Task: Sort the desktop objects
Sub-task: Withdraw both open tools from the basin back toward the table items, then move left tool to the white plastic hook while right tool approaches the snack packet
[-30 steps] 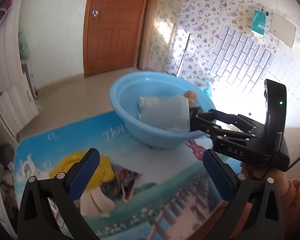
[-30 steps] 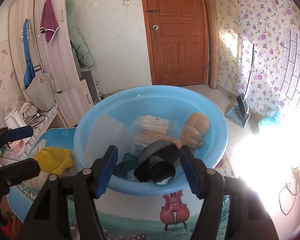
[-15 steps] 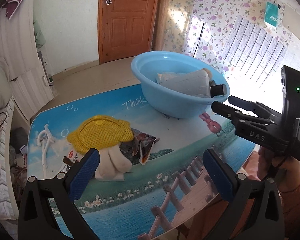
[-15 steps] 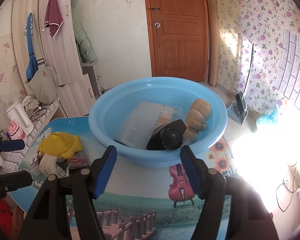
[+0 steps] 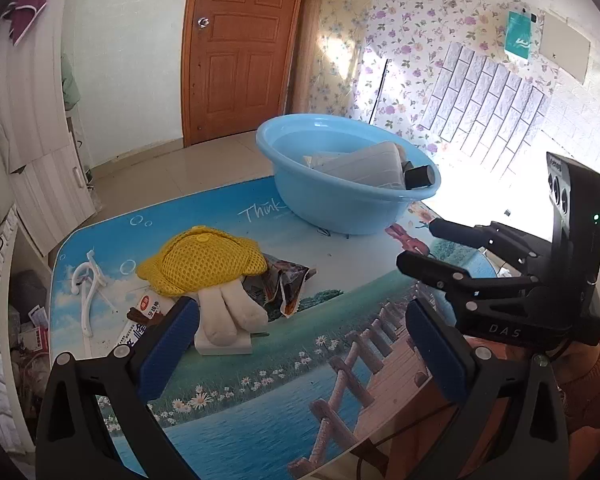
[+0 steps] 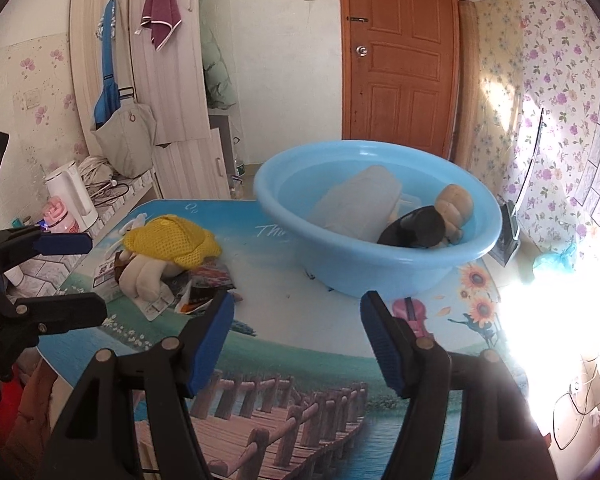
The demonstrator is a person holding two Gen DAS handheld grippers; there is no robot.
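Left gripper [image 5: 296, 344]: jaws wide apart, nothing between them, hovering above the tabletop [image 5: 260, 412] just short of the clutter pile.
Right gripper [image 6: 296, 340]: jaws also spread and empty, hanging over the near edge with the blue basin [image 6: 380, 256] ahead.
Basin: sits at the far side of the tabletop and already holds a translucent container [image 6: 356, 204], a black cylinder [image 6: 416, 228] and a tan plush piece [image 6: 454, 204].
Still to sort: a yellow mesh item [image 5: 204, 260] draped over a cream plush toy [image 5: 232, 312], crumpled snack wrappers [image 5: 284, 284] beside them, a white block [image 5: 224, 346] under the plush, and a white plastic hanger [image 5: 86, 292] off to the left.
Stage, I'd say: between picks, with the pile the likely next target.
Risk one: the pile is layered, so a pinch on the mesh could drag the plush or wrappers along and spill them off the edge.
Risk two: the hanger lies flat and thin; jaws may skid over it.
Risk three: the basin is filling and the cylinder leans near the rim, so a careless drop could knock it out.
Hard to see: how much of the plush lies under the mesh, the printed packets at the pile's left, and the basin floor. Sun glare washes out the right side.
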